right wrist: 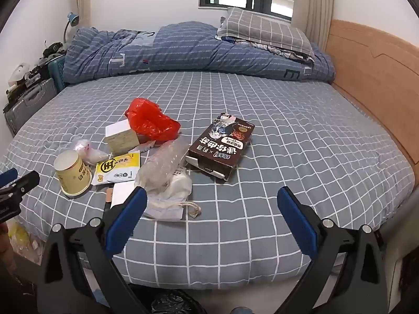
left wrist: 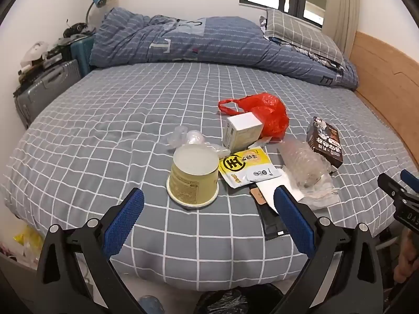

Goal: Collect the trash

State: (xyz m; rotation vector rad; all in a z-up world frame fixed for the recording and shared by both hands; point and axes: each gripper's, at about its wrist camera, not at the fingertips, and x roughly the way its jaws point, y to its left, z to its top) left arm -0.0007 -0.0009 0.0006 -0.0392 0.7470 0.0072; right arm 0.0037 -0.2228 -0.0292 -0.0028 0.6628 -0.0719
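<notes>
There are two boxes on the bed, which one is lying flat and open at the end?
The dark brown printed carton, on the headboard side of the pile. It lies flat, its near end flap open. The small white box by the red plastic bag stands closed.

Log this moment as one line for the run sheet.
phase: pre-grasp | left gripper: open, empty, facing cup | right gripper: open, empty, facing brown box | trash: all on bed

Both wrist views tilt down over the bed's [left wrist: 104,120] near edge, sharing the trash pile [right wrist: 146,157].
</notes>
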